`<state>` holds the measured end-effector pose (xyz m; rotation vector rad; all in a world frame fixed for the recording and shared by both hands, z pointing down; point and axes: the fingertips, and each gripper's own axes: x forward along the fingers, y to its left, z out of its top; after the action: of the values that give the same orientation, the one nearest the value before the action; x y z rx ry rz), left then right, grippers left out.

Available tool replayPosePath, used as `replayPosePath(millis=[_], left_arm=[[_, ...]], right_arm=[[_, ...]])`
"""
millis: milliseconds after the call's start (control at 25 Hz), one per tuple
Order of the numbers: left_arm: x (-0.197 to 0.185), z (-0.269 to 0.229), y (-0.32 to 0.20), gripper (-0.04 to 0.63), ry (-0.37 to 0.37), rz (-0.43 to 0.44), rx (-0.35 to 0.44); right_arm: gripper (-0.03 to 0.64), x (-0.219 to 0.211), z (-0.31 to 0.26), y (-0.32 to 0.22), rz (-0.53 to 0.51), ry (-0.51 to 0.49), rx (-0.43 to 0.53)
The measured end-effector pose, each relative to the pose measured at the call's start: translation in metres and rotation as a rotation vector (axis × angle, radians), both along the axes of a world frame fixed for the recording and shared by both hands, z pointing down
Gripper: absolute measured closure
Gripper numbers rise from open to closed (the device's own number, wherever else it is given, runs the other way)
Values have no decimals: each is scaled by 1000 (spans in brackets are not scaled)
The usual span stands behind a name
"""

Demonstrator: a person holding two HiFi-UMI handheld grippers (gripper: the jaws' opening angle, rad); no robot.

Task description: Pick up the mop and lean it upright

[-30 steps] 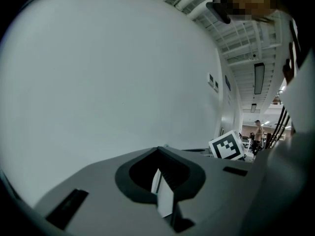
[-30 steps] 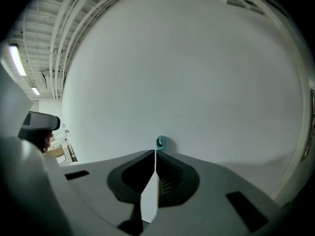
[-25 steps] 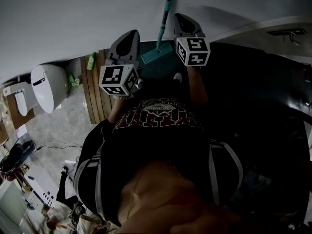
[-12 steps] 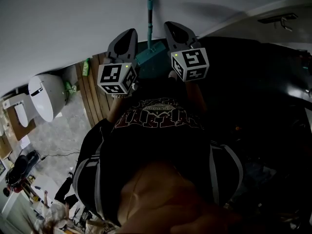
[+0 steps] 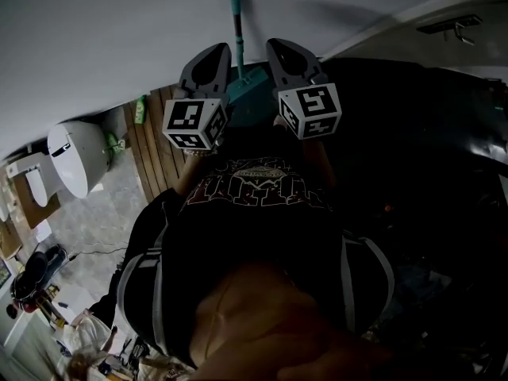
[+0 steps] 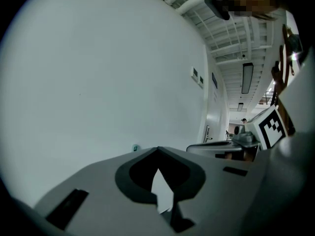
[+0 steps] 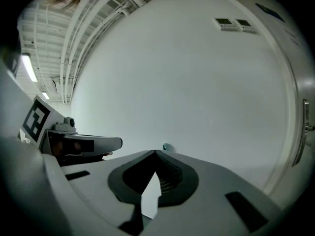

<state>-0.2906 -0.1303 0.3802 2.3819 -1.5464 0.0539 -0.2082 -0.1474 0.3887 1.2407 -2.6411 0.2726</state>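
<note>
The mop stands against the white wall, its teal handle (image 5: 236, 24) rising from the teal mop head (image 5: 252, 86) on the floor. My left gripper (image 5: 217, 51) is just left of the handle and my right gripper (image 5: 279, 46) just right of it. The mop head shows between them. Both point at the wall with jaws shut and nothing held. The left gripper view has the jaw tips (image 6: 157, 149) meeting, with the handle's teal end (image 6: 135, 148) peeking over them. In the right gripper view the same teal end (image 7: 167, 147) sits just past my shut right gripper (image 7: 155, 153).
A white toilet (image 5: 75, 151) stands at the left beside a wooden slatted floor strip (image 5: 155, 149) with a green bottle (image 5: 142, 108). Clutter lies at the lower left (image 5: 36, 280). The right side is dark. Small wall panels (image 7: 235, 23) sit high on the wall.
The mop handle has gone from leaning right to nearly straight up the wall. Both grippers have shifted slightly and now flank it closely.
</note>
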Motion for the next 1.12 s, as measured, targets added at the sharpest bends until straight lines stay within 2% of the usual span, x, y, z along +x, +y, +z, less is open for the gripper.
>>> replayPosePath(millis=[1120], left_arm=[[11, -2, 8, 549, -20, -24, 16]], right_arm=[[598, 2, -1, 7, -50, -32, -2]])
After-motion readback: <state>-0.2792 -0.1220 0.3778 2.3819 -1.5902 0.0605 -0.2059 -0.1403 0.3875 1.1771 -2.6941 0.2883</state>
